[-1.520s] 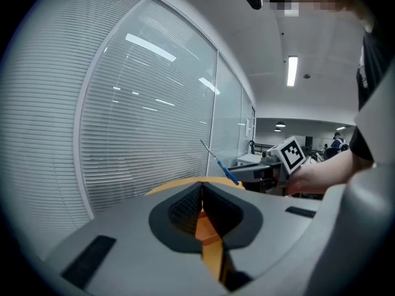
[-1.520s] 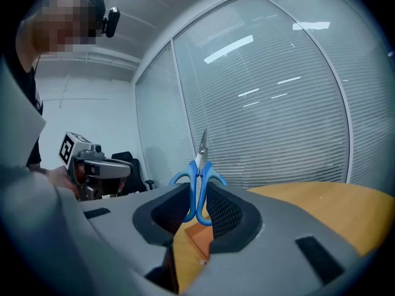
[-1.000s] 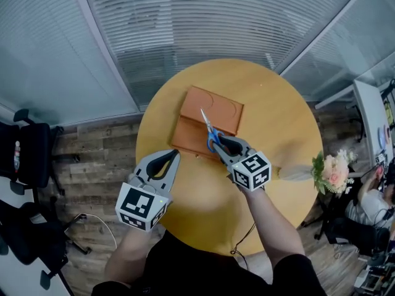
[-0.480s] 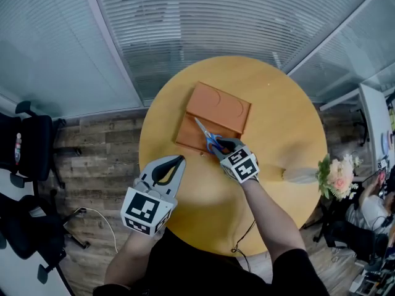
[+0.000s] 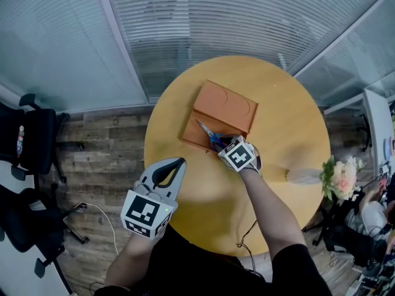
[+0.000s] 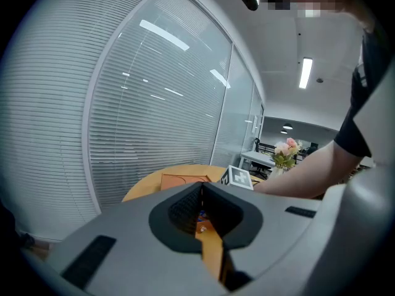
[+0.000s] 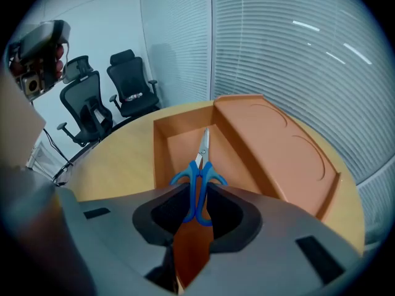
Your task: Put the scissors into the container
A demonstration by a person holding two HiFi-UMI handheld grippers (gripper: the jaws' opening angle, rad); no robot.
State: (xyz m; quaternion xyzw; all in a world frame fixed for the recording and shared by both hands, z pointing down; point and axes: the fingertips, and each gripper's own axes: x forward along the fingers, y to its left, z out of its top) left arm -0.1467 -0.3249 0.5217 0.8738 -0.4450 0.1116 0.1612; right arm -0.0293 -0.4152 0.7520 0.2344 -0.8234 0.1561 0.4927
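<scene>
Blue-handled scissors (image 7: 199,179) are held by their handles in my right gripper (image 7: 196,193), which is shut on them. Their blades (image 5: 205,130) point away from me, low over the open compartment of the orange container (image 7: 247,150). In the head view the right gripper (image 5: 229,142) sits at the near edge of the container (image 5: 231,105) on the round wooden table (image 5: 290,128). My left gripper (image 5: 165,171) hangs at the table's near-left edge, jaws together, nothing in them. Its own view shows the left gripper (image 6: 201,197) with the jaws touching.
The container's flat lid part (image 7: 290,147) lies to the right of the compartment. A bouquet of flowers (image 5: 336,176) sits at the table's right edge. Black office chairs (image 5: 28,147) stand to the left on the wooden floor. Window blinds (image 5: 234,17) run behind the table.
My right gripper has moved forward and down with the scissors, bringing the blades over the container's compartment. The left gripper has stayed about where it was.
</scene>
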